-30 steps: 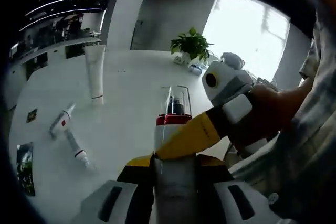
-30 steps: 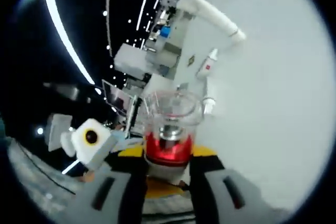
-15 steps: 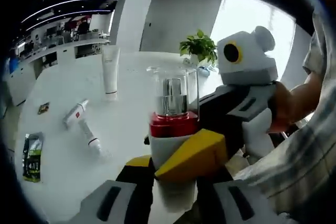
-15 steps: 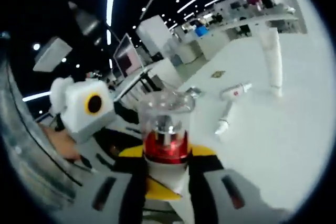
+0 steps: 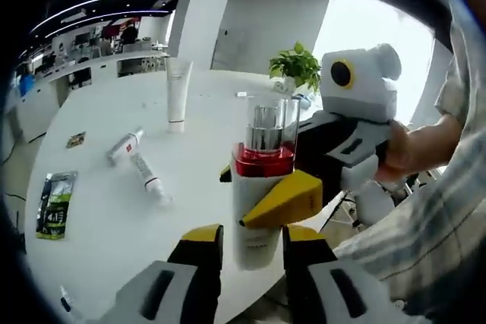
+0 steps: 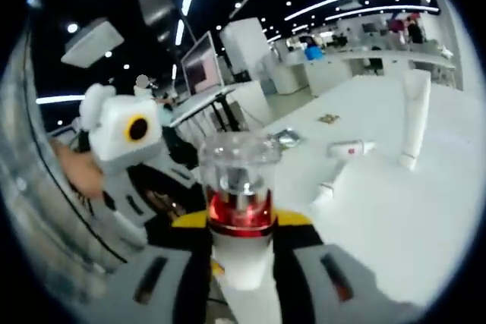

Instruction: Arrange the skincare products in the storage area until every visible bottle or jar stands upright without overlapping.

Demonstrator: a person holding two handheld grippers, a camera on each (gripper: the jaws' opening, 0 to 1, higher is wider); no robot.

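Left gripper point(image 5: 247, 252) with pale grey jaw housings, black slots and yellow-capped black tips, right gripper point(image 5: 304, 191) with a yellow wedge-shaped pad, black body and white shell, plaid sleeve point(image 5: 425, 210) at 3 o'clock

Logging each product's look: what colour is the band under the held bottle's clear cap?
Red, on the white bottle; the left gripper view shows it best.

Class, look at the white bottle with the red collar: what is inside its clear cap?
Inside the clear cap of the white bottle stands a silver pump head above the red collar. The bottle's contents cannot be seen; its white body is opaque, and the right gripper covers part of it.
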